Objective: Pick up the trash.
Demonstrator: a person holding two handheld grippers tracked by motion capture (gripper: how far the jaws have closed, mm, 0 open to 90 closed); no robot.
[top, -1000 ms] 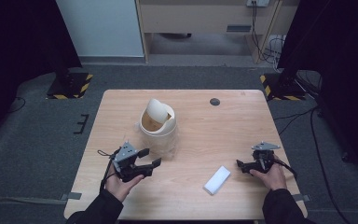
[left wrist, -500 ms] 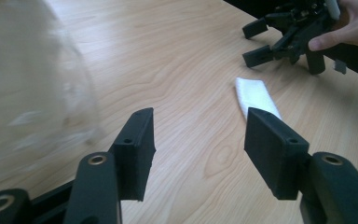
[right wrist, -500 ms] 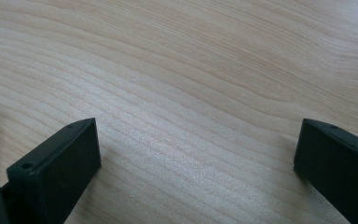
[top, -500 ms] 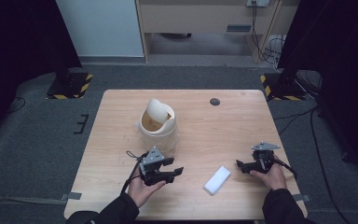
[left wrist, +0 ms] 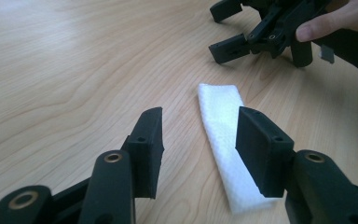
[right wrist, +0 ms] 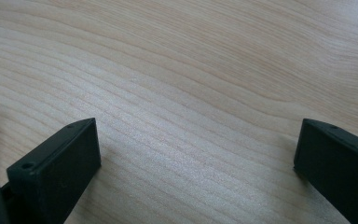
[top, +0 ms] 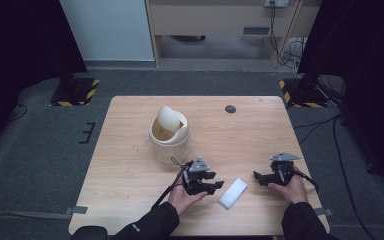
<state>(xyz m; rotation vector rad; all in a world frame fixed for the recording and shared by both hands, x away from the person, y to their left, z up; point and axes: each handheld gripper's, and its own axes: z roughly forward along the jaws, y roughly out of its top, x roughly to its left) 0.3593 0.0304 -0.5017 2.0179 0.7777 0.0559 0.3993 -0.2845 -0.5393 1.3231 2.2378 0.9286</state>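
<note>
High view: a person at a wooden table (top: 130, 170) holds a two-jaw gripper in each hand. The left gripper (top: 215, 185) sits just beside a folded white tissue (top: 232, 192), which lies flat on the near part of the table between the two hands; the right gripper (top: 258, 176) rests on the table a little apart from the tissue's other side. A cream swing-lid bin (top: 168, 131) stands farther back, well apart from the tissue, its lid tipped so the opening shows. A small dark disc (top: 230, 109) lies near the far edge. In the left gripper view the jaws are spread, and the tissue (left wrist: 223, 140) lies on the wood ahead of them, its near end running under the jaw on the right of that view; nothing is pinched. In the right gripper view the jaws stand wide apart over bare wood, holding nothing. Judgement: the step in hand is the approach to pick up the tissue with the left gripper, and the grasp is not yet made. The next move calls for shifting the left gripper sideways so both jaws straddle the strip, lowering to the table and closing. The tissue is thin and flat, so the jaws may slide over it rather than catch it.
</note>
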